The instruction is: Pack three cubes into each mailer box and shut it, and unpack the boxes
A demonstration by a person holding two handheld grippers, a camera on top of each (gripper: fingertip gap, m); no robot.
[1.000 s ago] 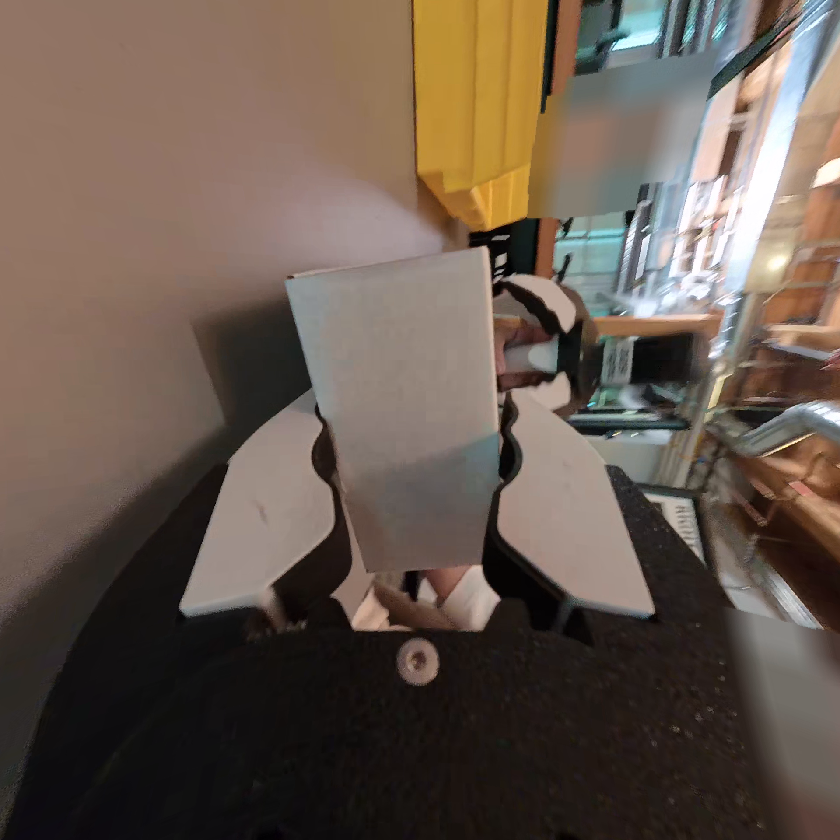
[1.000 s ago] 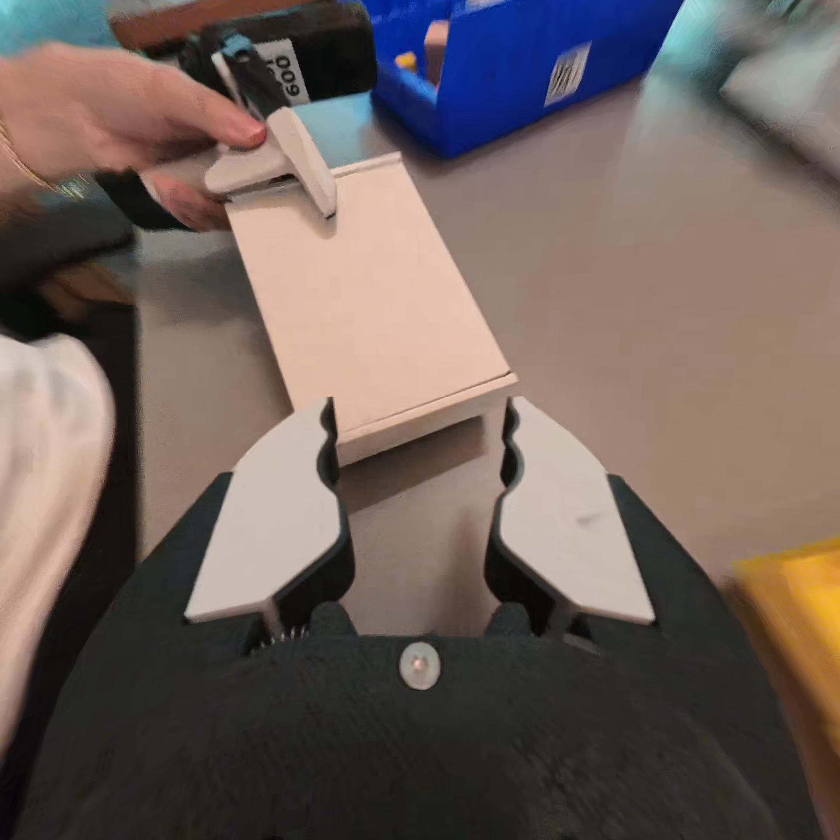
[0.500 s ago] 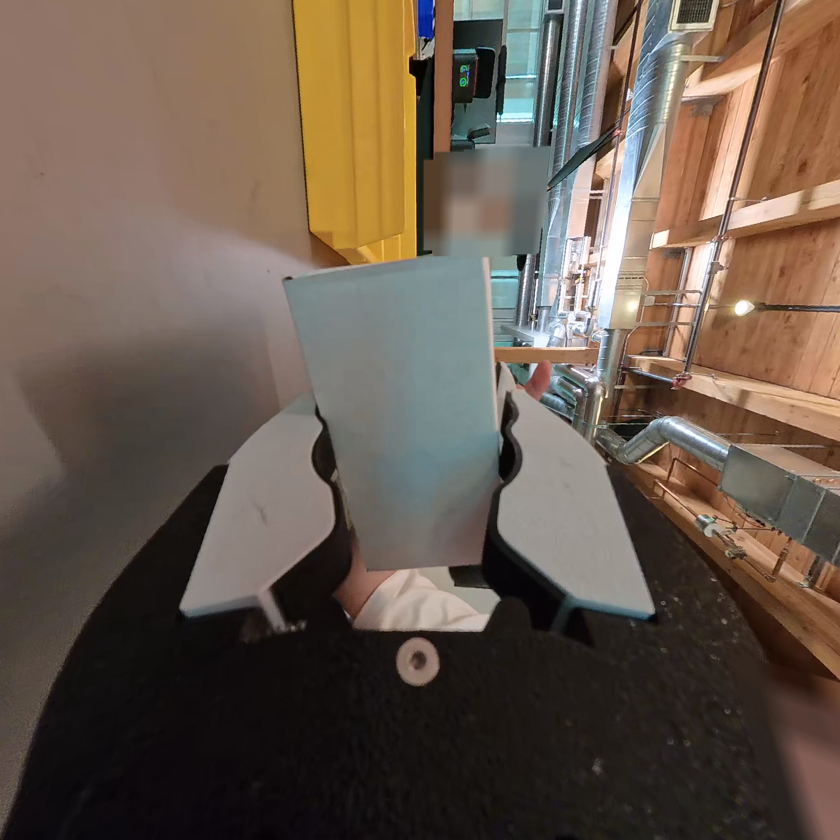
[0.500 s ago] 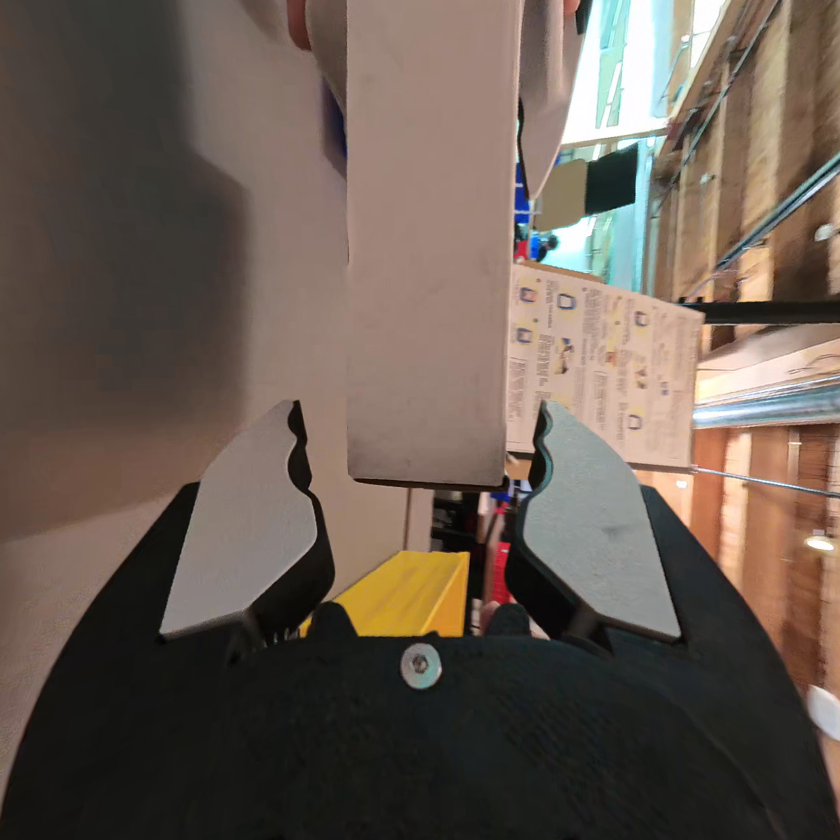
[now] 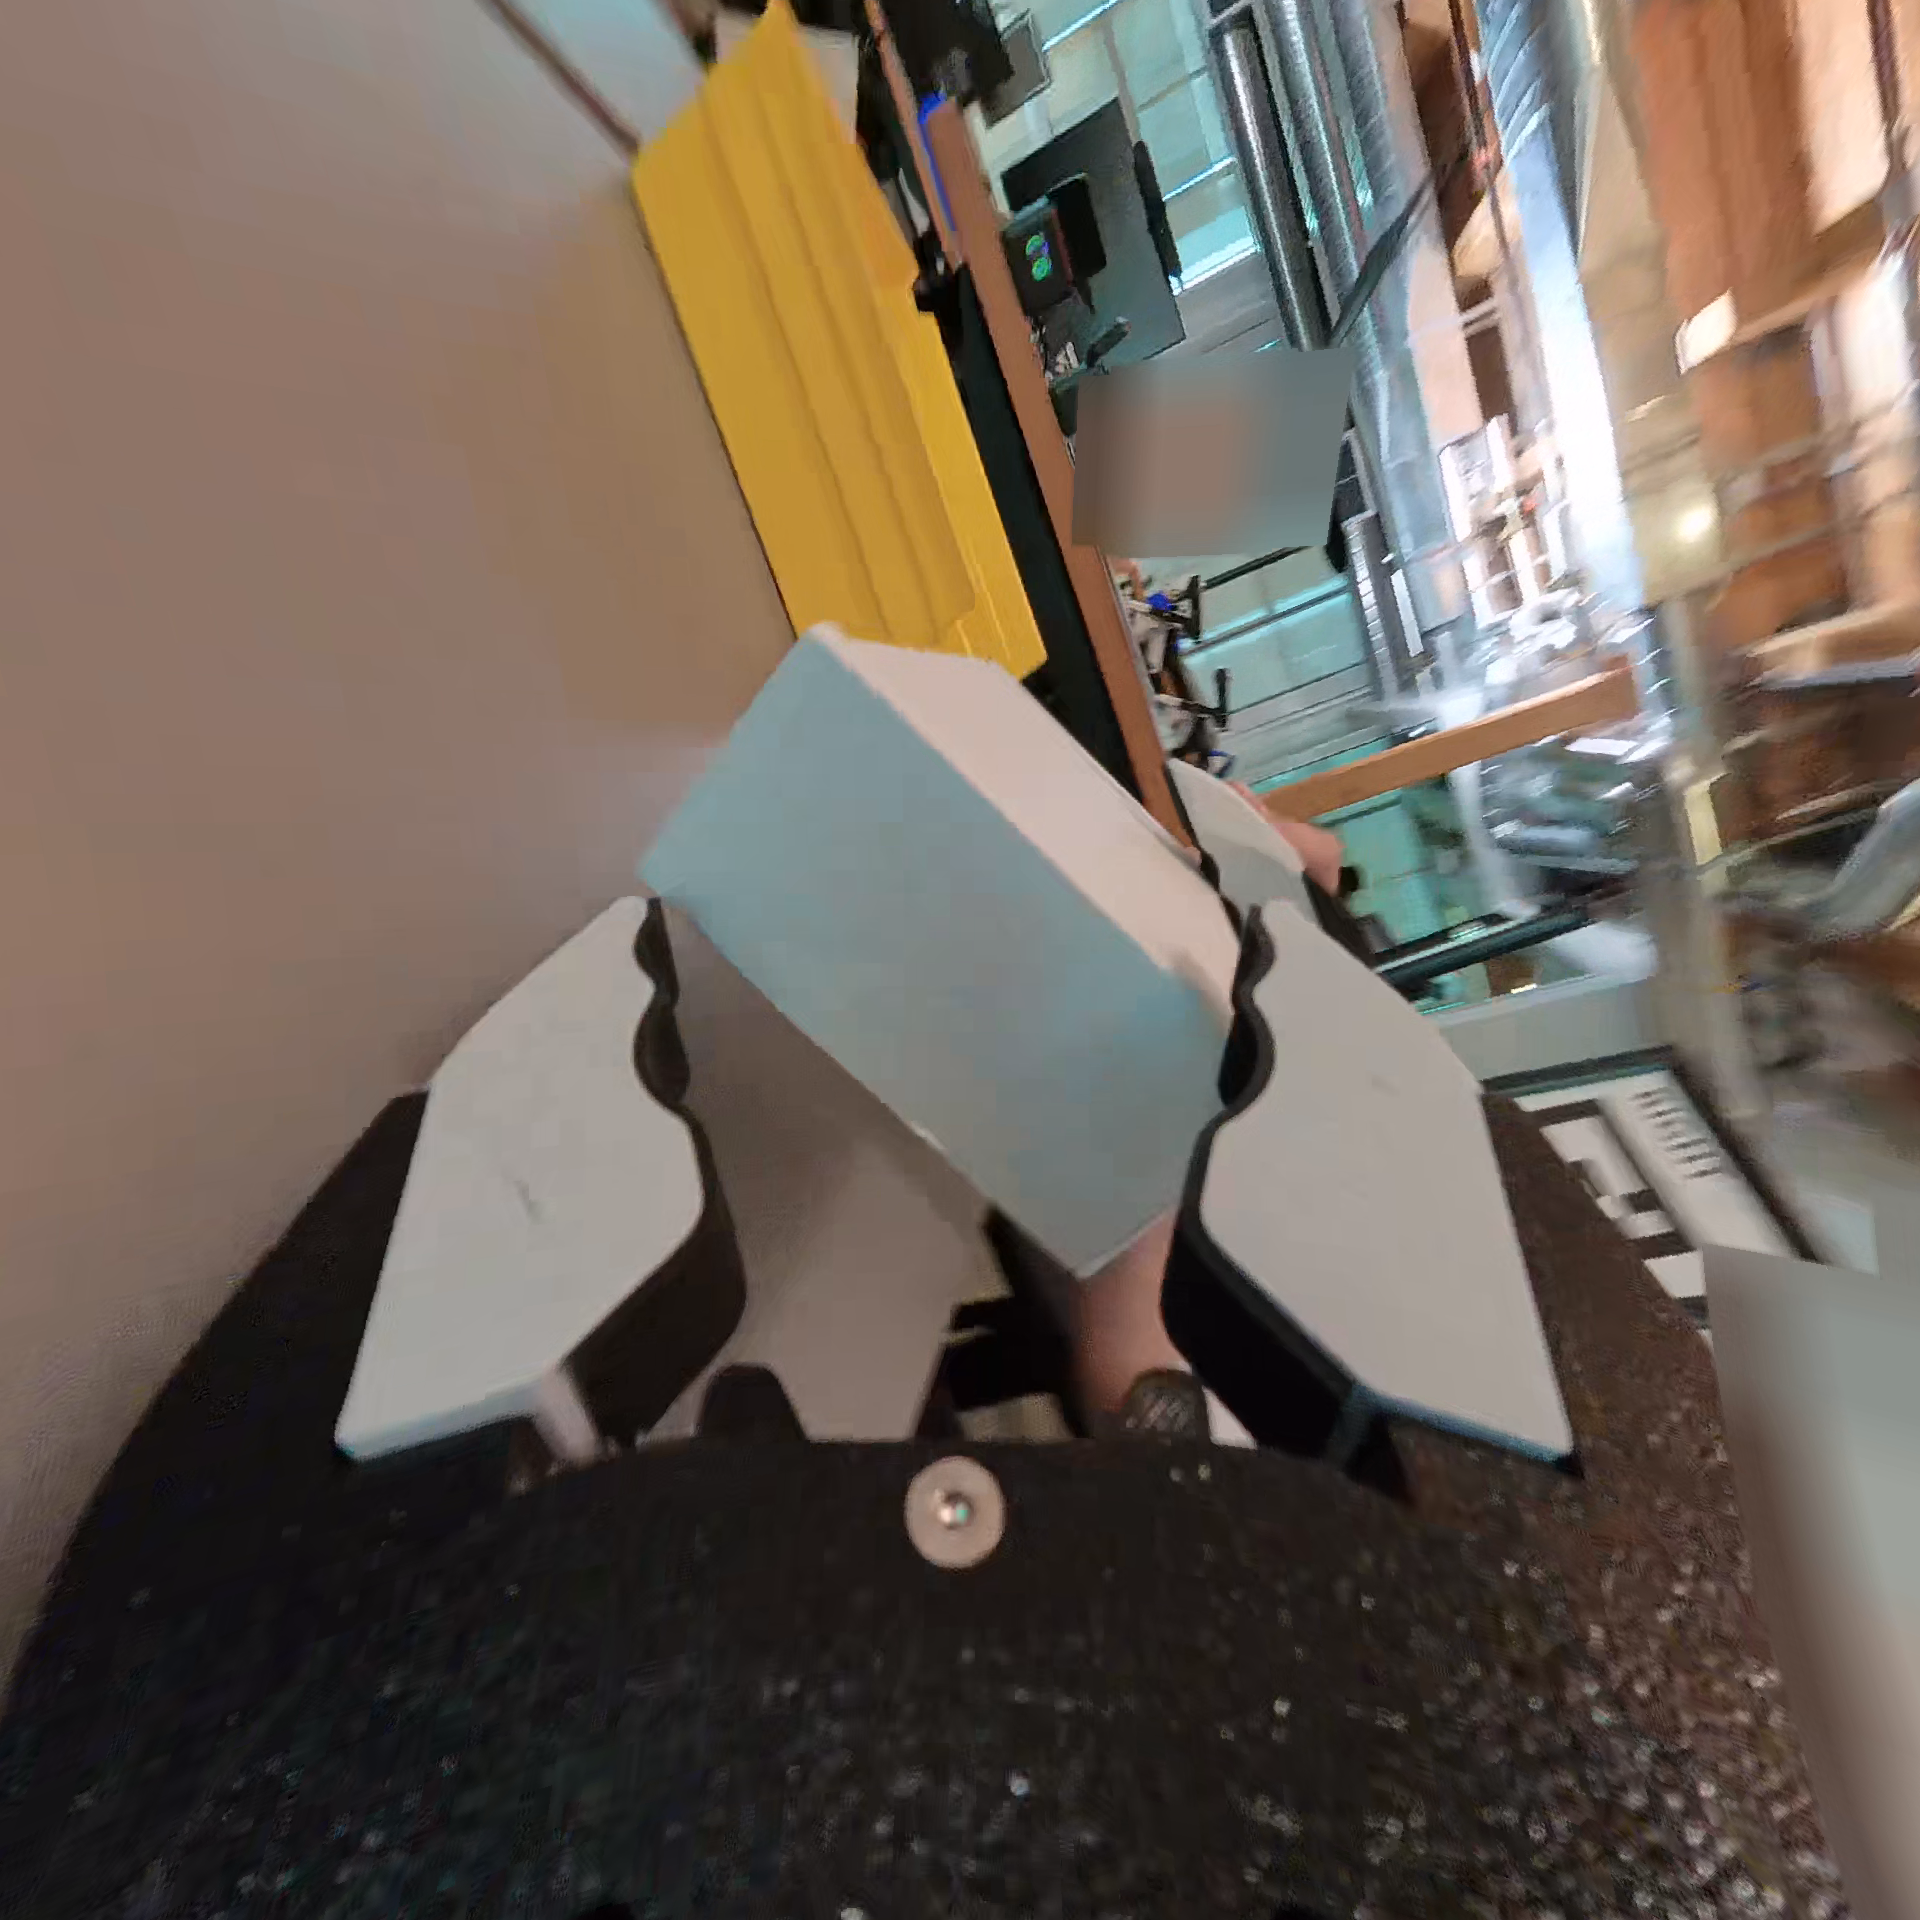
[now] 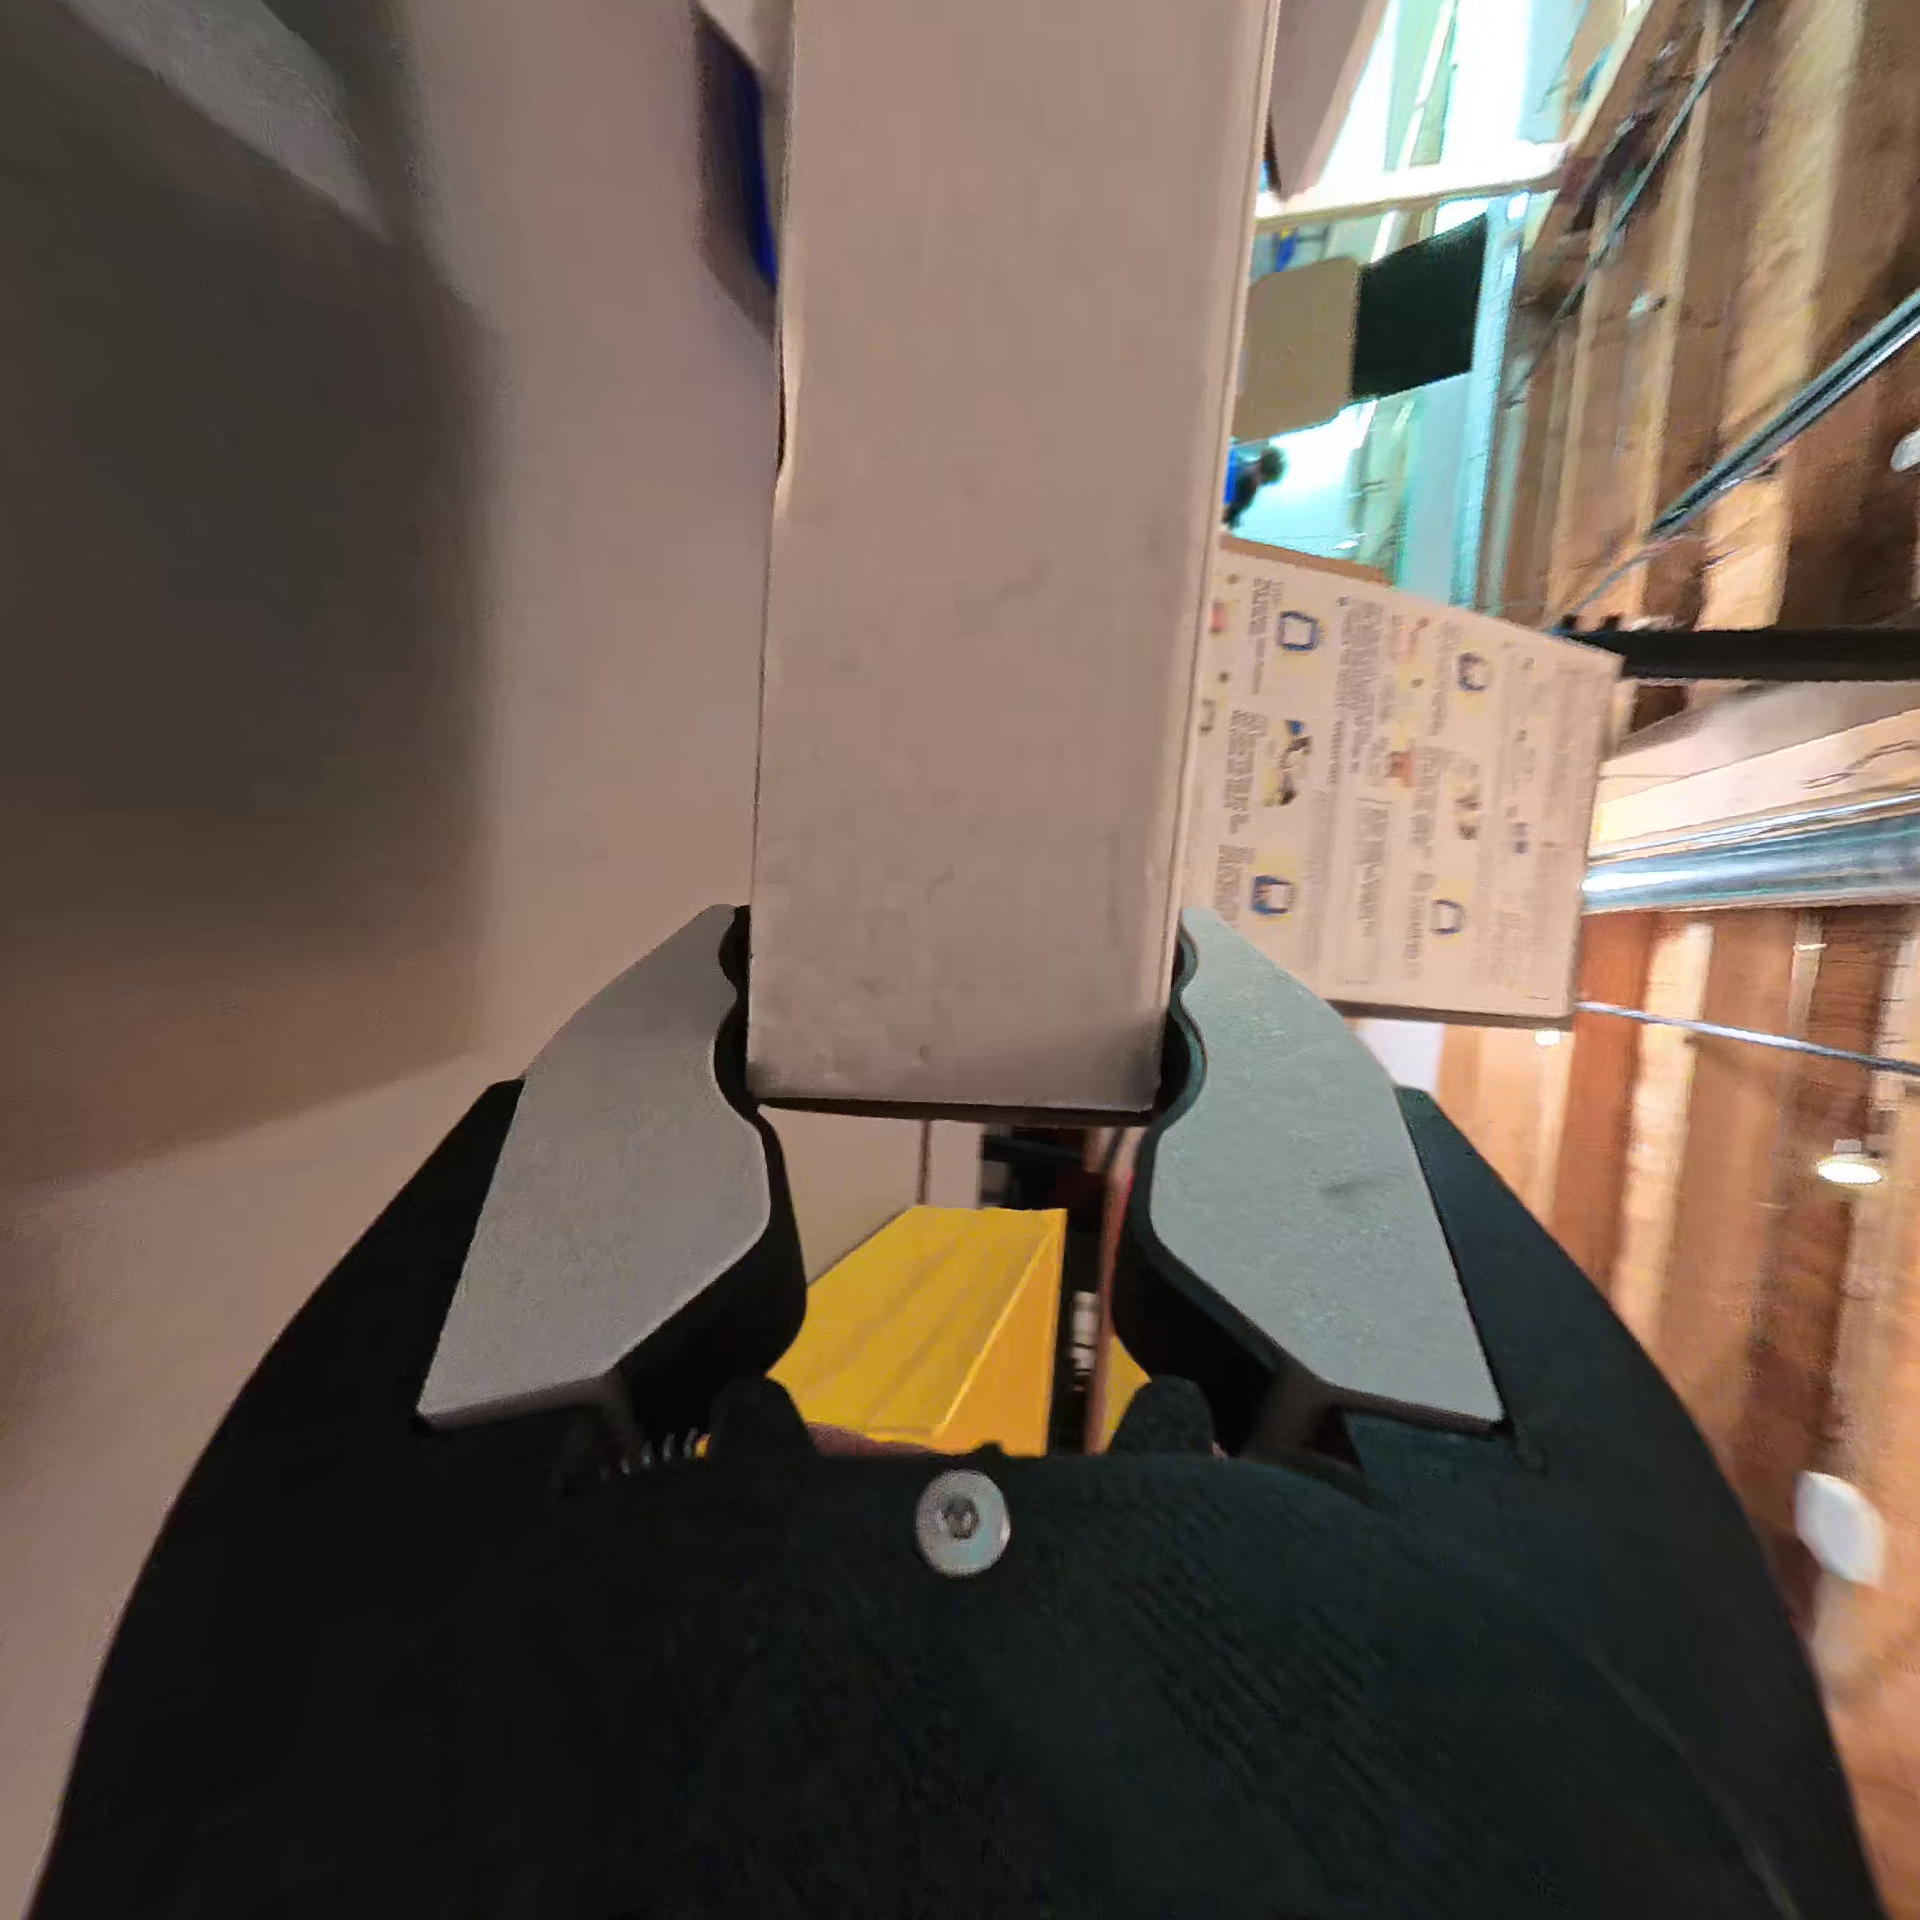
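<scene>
The right gripper (image 6: 961, 1023) has its jaws clamped on the near end of the closed white cardboard mailer box (image 6: 997, 582), which runs straight ahead from between them, off the grey desk (image 6: 260, 623). The left gripper (image 5: 951, 1029) has its jaws apart, the same box (image 5: 935, 987) tilted between them, touching the right one. A yellow plastic bin (image 5: 831, 395) lies beyond.
</scene>
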